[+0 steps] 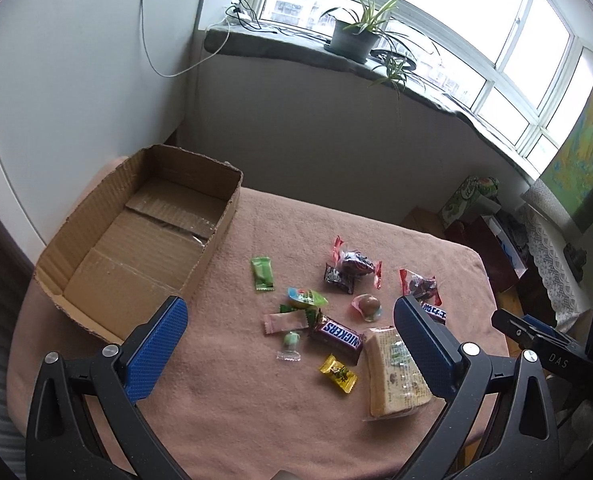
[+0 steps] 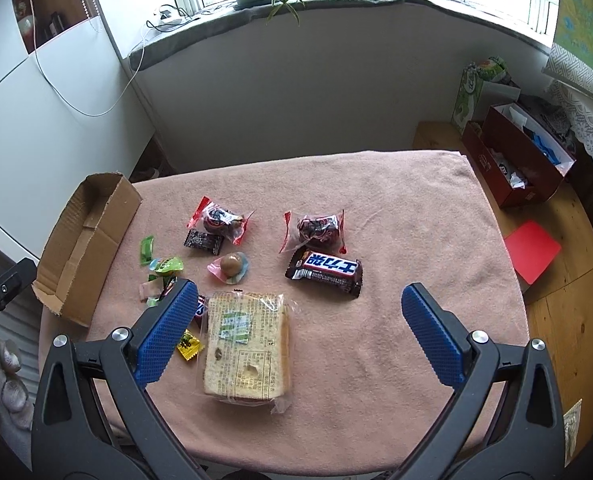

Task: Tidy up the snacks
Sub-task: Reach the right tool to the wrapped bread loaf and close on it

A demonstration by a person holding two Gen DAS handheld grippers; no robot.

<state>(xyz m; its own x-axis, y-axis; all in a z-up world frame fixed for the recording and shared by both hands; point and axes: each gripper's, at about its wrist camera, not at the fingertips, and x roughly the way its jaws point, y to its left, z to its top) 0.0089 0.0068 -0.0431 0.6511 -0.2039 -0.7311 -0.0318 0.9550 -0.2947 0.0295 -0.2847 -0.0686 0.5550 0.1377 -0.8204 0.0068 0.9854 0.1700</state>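
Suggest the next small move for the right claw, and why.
Probably lower the right claw onto the wrapped bread slice. Both claws are open and hold nothing, the cardboard box looks empty, and all the snacks lie loose on the pink cloth. The bread is the biggest item and lies nearest the right claw, partly between its fingers.

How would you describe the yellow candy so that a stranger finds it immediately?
Start at the big wrapped sponge cake near the front edge of the pink tablecloth. Just left of it lies the small yellow candy. It is the only yellow wrapper; the Snickers bar behind it is brown.
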